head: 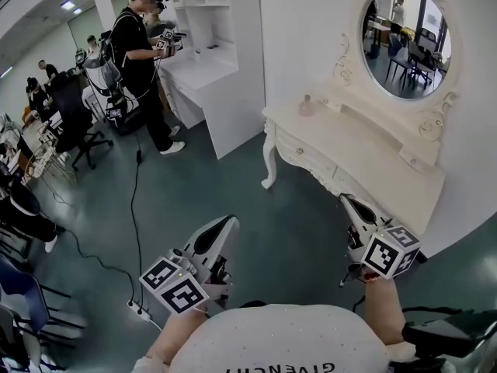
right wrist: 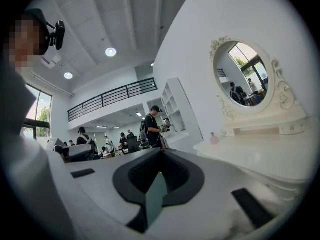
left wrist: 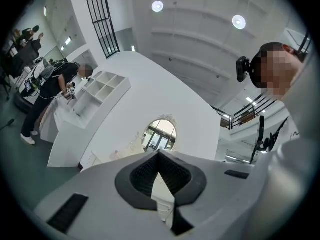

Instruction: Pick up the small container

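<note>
Both claws are closed with nothing in them. In the left gripper view the left gripper (left wrist: 159,155) has its dark ribbed pads meeting at the tip. The right gripper view shows the right gripper (right wrist: 160,152) the same way, jaws together. From the head view they hang side by side over the green floor, left gripper (head: 231,224) and right gripper (head: 346,201), short of the front edge of the white dressing table (head: 365,158).

The small container (head: 307,106) is a pale pink little bottle, rounded in the body with a narrower top. It stands upright on the tabletop near the far left corner, close to the back edge and just beside the carved foot of the oval mirror (head: 405,41), well apart from both grippers.

The right gripper view shows the small container (right wrist: 214,138) side-on against the wall, and a railed balcony (right wrist: 112,98) that the head view lacks. The left gripper view shows the mirror (left wrist: 160,134), but the bottle there is too faint to be sure of. Only the head view shows the floor and a person (head: 144,61) standing at a white shelf desk.
</note>
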`<action>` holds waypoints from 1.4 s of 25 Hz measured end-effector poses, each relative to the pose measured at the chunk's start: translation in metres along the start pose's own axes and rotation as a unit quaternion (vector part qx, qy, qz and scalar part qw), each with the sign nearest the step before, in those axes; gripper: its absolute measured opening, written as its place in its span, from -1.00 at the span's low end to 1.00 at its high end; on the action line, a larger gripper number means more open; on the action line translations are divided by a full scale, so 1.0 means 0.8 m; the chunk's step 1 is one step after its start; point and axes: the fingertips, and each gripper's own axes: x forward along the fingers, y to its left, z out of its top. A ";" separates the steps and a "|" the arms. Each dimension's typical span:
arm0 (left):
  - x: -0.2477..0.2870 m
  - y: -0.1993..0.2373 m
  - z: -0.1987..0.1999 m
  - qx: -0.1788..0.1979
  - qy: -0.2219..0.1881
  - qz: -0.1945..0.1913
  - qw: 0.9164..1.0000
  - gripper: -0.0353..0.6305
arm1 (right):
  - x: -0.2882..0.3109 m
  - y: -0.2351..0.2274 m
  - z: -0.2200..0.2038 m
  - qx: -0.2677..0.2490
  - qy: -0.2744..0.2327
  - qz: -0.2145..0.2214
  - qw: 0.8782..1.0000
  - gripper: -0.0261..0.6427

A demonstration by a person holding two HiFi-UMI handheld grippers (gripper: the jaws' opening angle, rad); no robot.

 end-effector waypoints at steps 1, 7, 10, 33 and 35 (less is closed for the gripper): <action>0.000 0.003 -0.002 0.000 0.001 0.004 1.000 -0.89 | 0.004 -0.003 -0.004 0.007 0.002 0.001 1.000 -0.91; 0.000 0.027 -0.002 -0.012 0.009 0.020 1.000 -0.89 | 0.026 -0.012 -0.018 0.033 0.013 -0.008 0.999 -0.91; 0.012 0.042 0.000 -0.016 0.013 0.014 1.000 -0.89 | 0.039 -0.026 -0.017 0.054 0.011 -0.019 0.998 -0.91; 0.198 0.298 0.110 -0.043 0.057 -0.059 0.996 -0.89 | 0.286 -0.109 0.036 0.082 -0.006 -0.118 0.990 -0.91; 0.206 0.316 0.118 -0.049 0.060 -0.064 0.995 -0.89 | 0.301 -0.106 0.037 0.081 -0.004 -0.124 0.989 -0.91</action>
